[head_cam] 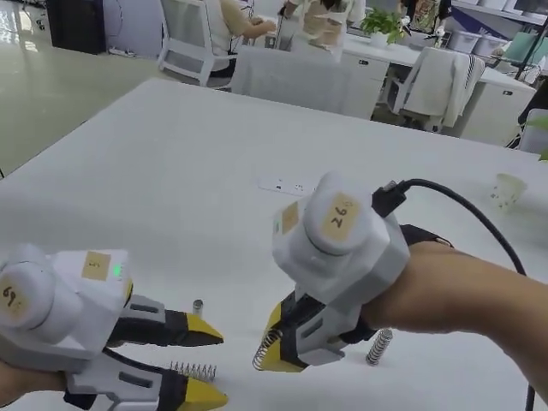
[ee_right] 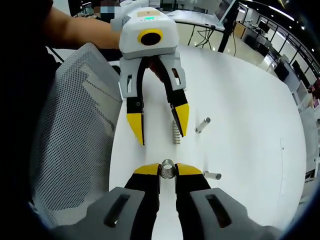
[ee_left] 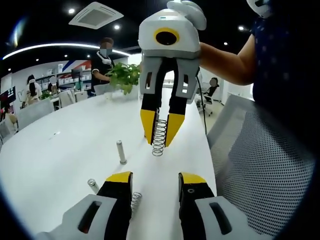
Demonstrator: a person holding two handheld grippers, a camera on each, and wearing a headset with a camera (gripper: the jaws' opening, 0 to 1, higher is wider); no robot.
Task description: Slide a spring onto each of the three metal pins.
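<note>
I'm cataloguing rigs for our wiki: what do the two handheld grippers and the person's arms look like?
Both the left gripper and right gripper have rounded white housings, black jaws with yellow tips and tan stickers; the right's sticker reads 26. A green light glows on the left; a black cable runs from the right. The person wears a dark short-sleeved top.

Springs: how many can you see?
3. The held spring is in the right gripper. The second spring lies by the jaws of the left gripper. The third spring lies near the right forearm. Others may be hidden.
</note>
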